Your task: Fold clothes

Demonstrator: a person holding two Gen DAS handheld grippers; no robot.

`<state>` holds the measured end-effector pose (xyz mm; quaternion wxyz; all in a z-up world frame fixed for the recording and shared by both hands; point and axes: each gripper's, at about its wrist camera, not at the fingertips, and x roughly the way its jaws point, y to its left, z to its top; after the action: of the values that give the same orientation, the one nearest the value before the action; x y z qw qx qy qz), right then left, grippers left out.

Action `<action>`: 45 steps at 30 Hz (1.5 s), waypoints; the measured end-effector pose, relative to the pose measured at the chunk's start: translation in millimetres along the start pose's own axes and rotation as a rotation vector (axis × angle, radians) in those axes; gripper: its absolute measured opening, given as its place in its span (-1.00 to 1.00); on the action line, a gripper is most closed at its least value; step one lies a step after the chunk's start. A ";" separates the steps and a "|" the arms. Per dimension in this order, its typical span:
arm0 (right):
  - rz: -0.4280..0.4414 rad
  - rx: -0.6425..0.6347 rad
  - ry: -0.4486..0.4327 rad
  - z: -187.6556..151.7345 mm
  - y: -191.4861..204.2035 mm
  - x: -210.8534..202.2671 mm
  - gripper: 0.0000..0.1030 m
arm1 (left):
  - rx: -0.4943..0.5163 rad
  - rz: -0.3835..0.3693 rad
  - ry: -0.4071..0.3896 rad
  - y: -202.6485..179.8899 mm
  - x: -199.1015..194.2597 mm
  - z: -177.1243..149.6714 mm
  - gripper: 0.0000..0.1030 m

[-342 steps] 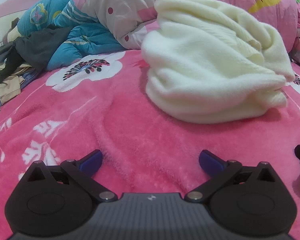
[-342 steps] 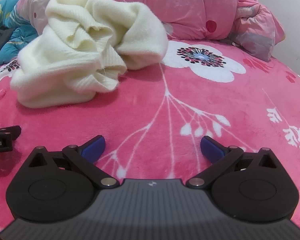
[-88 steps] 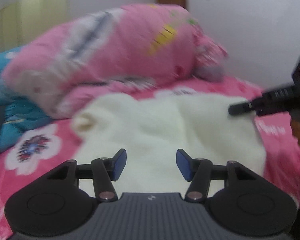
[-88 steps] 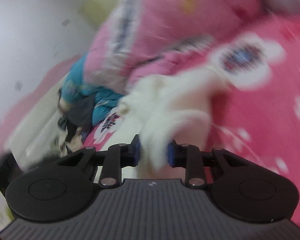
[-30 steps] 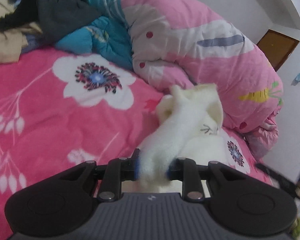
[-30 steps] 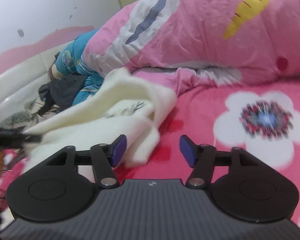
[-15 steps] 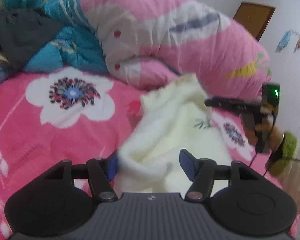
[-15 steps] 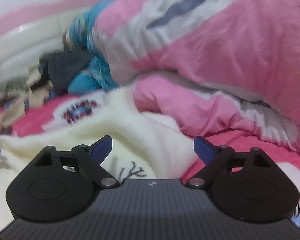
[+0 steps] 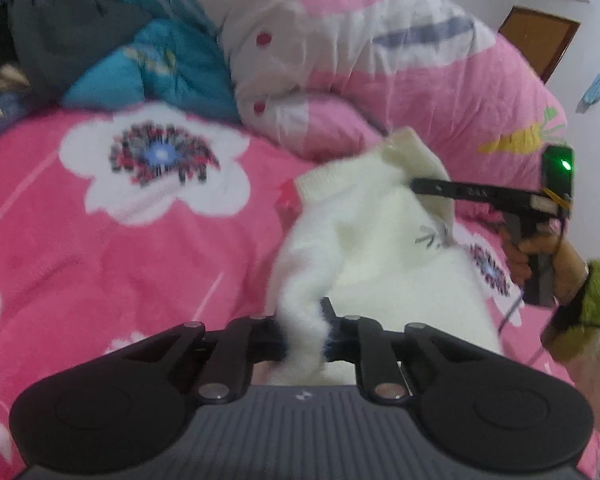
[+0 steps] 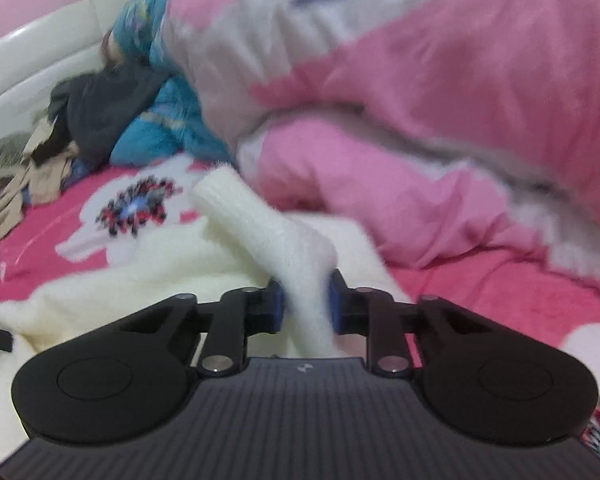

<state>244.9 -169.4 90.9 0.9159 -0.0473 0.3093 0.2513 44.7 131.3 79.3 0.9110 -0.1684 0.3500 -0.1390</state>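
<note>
A cream fluffy sweater (image 9: 384, 240) lies spread on the pink flowered blanket (image 9: 80, 248). My left gripper (image 9: 305, 338) is shut on a bunched part of it near the camera. My right gripper (image 10: 305, 307) is shut on another part, with a ribbed cuff (image 10: 224, 188) sticking out past the fingers. In the left wrist view the right gripper (image 9: 420, 186) reaches in from the right, held by a hand, onto the sweater's far edge by the collar.
A big pink, grey and blue quilt (image 9: 380, 76) is heaped along the back. Dark and tan clothes (image 10: 72, 128) are piled at the far left by the white headboard (image 10: 32, 52). A brown door (image 9: 540, 40) is at the far right.
Half a second ago both grippers were open over the sweater. Now both have shut on folds of it.
</note>
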 end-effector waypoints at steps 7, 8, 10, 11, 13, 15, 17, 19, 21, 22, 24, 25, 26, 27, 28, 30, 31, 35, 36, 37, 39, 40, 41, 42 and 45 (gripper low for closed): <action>-0.003 0.203 -0.313 -5.5 7.1 -102.9 -0.72 | 0.002 -0.030 -0.275 -33.3 -73.0 15.7 -0.74; 0.019 0.259 -0.351 -7.5 3.7 -117.3 -0.72 | 0.013 -0.031 -0.314 -39.8 -84.6 19.8 -0.74; 0.045 0.333 -0.414 -9.3 -1.1 -142.8 -0.73 | 0.038 -0.043 -0.390 -53.5 -107.3 29.1 -0.75; 0.055 0.358 -0.444 -9.5 -2.2 -155.5 -0.73 | 0.051 -0.049 -0.426 -60.5 -118.8 34.2 -0.75; 0.078 0.385 -0.501 -6.4 -1.9 -181.8 -0.73 | 0.083 -0.060 -0.498 -76.0 -144.2 47.2 -0.75; 0.090 0.374 -0.556 1.1 3.5 -208.2 -0.73 | 0.116 -0.075 -0.567 -91.5 -168.1 59.9 -0.75; 0.090 0.349 -0.601 11.0 10.4 -234.5 -0.73 | 0.138 -0.093 -0.630 -105.3 -190.8 71.7 -0.76; 0.087 0.321 -0.648 21.6 17.6 -263.0 -0.74 | 0.167 -0.099 -0.696 -120.2 -213.7 82.3 -0.76; 0.081 0.295 -0.698 30.7 24.3 -291.9 -0.74 | 0.192 -0.107 -0.750 -134.2 -231.8 90.1 -0.76; 0.077 0.282 -0.722 34.8 27.7 -306.5 -0.74 | 0.202 -0.111 -0.773 -140.6 -240.7 93.3 -0.76; 0.069 0.262 -0.768 42.6 34.5 -334.6 -0.74 | 0.221 -0.120 -0.817 -151.4 -257.5 96.2 -0.76; 0.061 0.249 -0.788 46.3 39.0 -349.5 -0.74 | 0.229 -0.125 -0.838 -156.4 -265.7 97.0 -0.76; 0.052 0.235 -0.807 49.0 43.2 -363.1 -0.74 | 0.237 -0.130 -0.859 -161.4 -273.8 97.7 -0.76; 0.043 0.221 -0.826 51.7 47.5 -376.7 -0.74 | 0.246 -0.135 -0.880 -166.3 -282.1 97.8 -0.76; 0.035 0.207 -0.844 54.1 51.8 -390.1 -0.74 | 0.252 -0.141 -0.899 -170.9 -290.0 96.7 -0.76; 0.022 0.183 -0.878 57.6 60.5 -416.4 -0.74 | 0.258 -0.160 -0.931 -178.8 -304.5 93.6 -0.77; 0.015 0.168 -0.896 58.6 64.8 -429.3 -0.74 | 0.261 -0.172 -0.946 -182.8 -311.5 91.7 -0.77; -0.024 0.104 -0.968 59.8 82.3 -478.5 -0.74 | 0.274 -0.221 -1.001 -199.9 -339.3 80.7 -0.77; -0.034 0.090 -0.986 59.2 86.3 -490.7 -0.74 | 0.283 -0.233 -1.017 -204.4 -345.9 77.4 -0.77; -0.045 0.074 -1.006 58.3 90.1 -502.6 -0.74 | 0.293 -0.241 -1.034 -208.7 -352.0 74.3 -0.77; -0.075 0.041 -1.046 55.2 97.5 -524.5 -0.74 | 0.309 -0.258 -1.065 -217.2 -363.4 68.9 -0.77; -0.085 0.029 -1.065 53.2 100.3 -534.0 -0.74 | 0.315 -0.271 -1.079 -221.7 -369.2 66.7 -0.77; -0.093 0.017 -1.084 50.9 103.0 -544.2 -0.74 | 0.322 -0.281 -1.092 -225.8 -374.5 64.5 -0.77; -0.101 0.006 -1.102 48.5 105.6 -553.9 -0.75 | 0.329 -0.290 -1.107 -229.9 -379.5 62.3 -0.77; -0.125 -0.022 -1.148 40.1 111.6 -579.0 -0.78 | 0.346 -0.321 -1.140 -240.6 -391.8 55.8 -0.77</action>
<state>-183.0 -312.2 472.7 0.9496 0.0689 -0.2435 0.1852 -230.4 70.7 446.9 0.9365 -0.1165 -0.2495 -0.2170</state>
